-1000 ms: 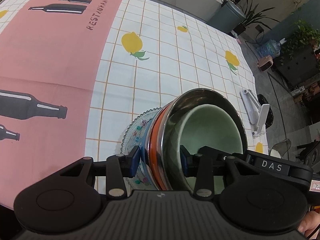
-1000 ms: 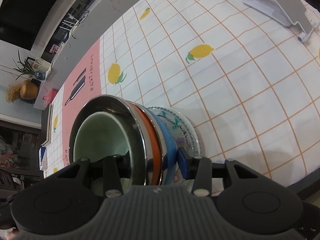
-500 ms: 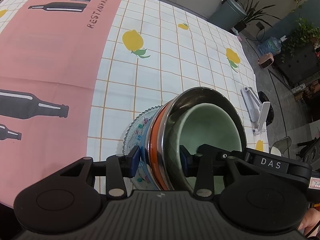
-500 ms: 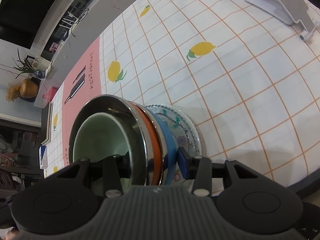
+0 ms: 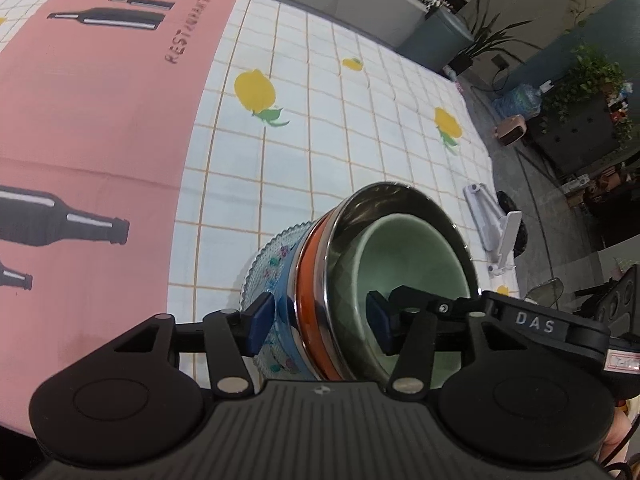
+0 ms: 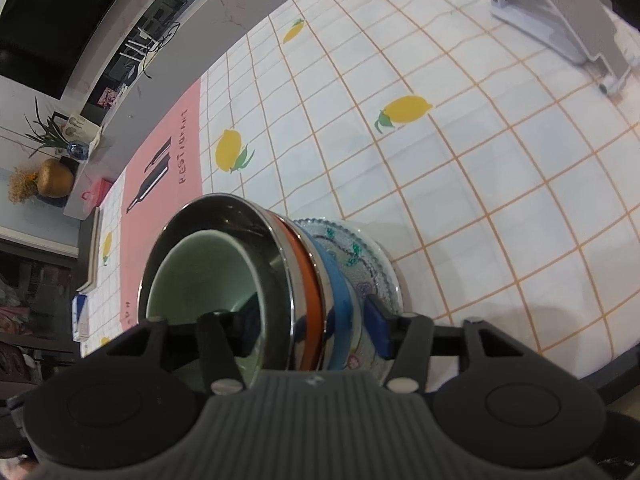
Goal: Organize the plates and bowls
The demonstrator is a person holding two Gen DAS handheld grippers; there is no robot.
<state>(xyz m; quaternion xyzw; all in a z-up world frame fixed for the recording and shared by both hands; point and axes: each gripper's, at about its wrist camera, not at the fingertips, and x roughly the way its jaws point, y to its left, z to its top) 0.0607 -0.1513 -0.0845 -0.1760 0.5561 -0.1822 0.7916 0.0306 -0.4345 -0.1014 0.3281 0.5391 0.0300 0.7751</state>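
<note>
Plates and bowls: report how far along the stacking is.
Done: the green bowl sits in the steel bowl, over orange and blue dishes on the glass plate. In hand: both grippers, left gripper and right gripper, have just been opening around the stack's rims. Left: pulling away; no loose dishes visible.

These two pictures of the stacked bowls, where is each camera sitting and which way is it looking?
Left wrist view: sits on the left gripper, looking down along its fingers at the stack of dishes from one side; the right gripper's black finger also shows.
Right wrist view: sits on the right gripper, facing the stack's opposite side; only its own fingers show.
Shared: green bowl, lemon tablecloth, white stand. Both grippers' jaws have just been opening around the stack.
</note>
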